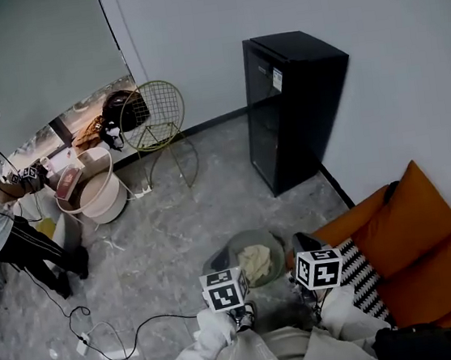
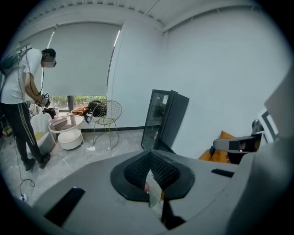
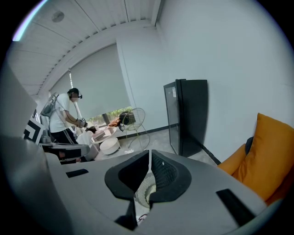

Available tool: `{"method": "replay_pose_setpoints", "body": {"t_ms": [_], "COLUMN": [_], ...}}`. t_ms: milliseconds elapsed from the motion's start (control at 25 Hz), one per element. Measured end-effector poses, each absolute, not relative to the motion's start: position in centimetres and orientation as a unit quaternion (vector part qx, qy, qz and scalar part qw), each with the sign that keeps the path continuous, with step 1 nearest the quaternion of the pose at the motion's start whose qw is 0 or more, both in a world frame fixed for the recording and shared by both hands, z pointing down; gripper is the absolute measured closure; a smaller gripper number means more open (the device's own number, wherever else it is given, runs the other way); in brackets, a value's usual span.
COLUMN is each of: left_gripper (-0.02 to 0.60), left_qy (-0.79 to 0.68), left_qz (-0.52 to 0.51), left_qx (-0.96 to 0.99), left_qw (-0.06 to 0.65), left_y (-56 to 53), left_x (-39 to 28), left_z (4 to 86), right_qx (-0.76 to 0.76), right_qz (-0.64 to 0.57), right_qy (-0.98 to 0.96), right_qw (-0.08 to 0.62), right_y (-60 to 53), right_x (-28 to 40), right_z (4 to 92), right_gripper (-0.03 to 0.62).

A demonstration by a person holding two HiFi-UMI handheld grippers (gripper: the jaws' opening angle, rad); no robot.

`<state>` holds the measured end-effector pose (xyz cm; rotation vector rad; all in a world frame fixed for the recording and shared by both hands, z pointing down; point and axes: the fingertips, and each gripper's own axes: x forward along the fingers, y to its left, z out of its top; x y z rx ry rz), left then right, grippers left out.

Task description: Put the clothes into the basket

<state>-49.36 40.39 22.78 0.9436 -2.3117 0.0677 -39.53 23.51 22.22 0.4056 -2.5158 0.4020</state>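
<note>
Clothes only partly visible: cream crumpled piece [image 1: 258, 262] inside round grey basket [image 1: 275, 241] on marbled floor [image 1: 167, 239], beside orange sofa [image 1: 412, 234]; second pale ribbed garment [image 1: 263, 356] cut off at bottom edge of head view, beneath both grippers. Left gripper [image 2: 149, 167] clamped on thin sliver of that pale cloth. Right gripper [image 3: 149, 160] pressed shut; any cloth pinched there hard to make out. Both tilted downward, side by side, near basket.

- left tongs [image 2: 151, 173] closed on pale cloth [image 2: 155, 192], a sliver pinched between the jaws
- black cabinet [image 2: 164, 120] ahead by wall
- wire chair [image 2: 107, 114] left of it
- person [image 2: 20, 92] standing far left
- orange cushion [image 2: 219, 152] at right
</note>
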Motion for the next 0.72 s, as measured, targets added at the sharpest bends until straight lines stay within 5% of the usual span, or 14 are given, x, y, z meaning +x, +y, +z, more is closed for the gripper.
{"method": "replay_pose_setpoints", "body": {"t_ms": [720], "left_gripper": [0.578], "left_qy": [-0.875], "left_qz": [0.028], "left_qx": [0.361], "left_qw": [0.320], "left_y": [39.8], "left_x": [-49.2], "left_z": [22.9], "right_qx": [0.162], "right_qz": [0.146], "right_qy": [-0.937], "right_qw": [0.274], "right_y": [22.7], "right_x": [-39.1], "right_z": [21.9], "right_gripper": [0.571]}}
